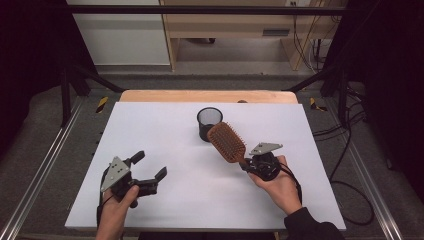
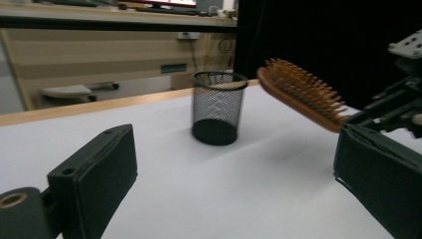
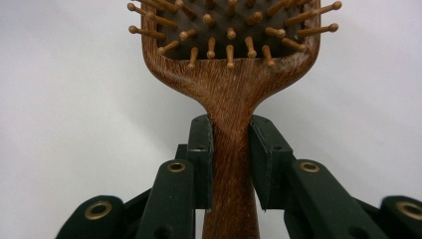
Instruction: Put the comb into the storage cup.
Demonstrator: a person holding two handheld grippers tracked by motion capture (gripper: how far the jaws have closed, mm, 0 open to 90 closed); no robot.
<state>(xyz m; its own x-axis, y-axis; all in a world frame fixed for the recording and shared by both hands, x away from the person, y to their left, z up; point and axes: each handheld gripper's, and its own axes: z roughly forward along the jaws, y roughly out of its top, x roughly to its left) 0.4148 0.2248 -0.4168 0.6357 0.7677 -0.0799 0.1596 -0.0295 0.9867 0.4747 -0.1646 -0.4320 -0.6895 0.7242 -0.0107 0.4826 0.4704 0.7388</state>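
Surface: rectangular table with a flat white top [image 1: 165, 200], light wooden edge strip [image 1: 150, 96] visible along the far side. White sheet runs nearly to the metal frame rails at left and right. Directly on it: one black cylindrical wire-mesh cup [image 1: 209, 123], upright, open end up, standing right of centre in the far half, casting a faint shadow.

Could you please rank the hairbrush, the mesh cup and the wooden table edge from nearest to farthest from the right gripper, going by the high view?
1. hairbrush: handle clamped in the right gripper.
2. mesh cup: upright just beyond the brush head, mid-table.
3. wooden table edge: along the far side.
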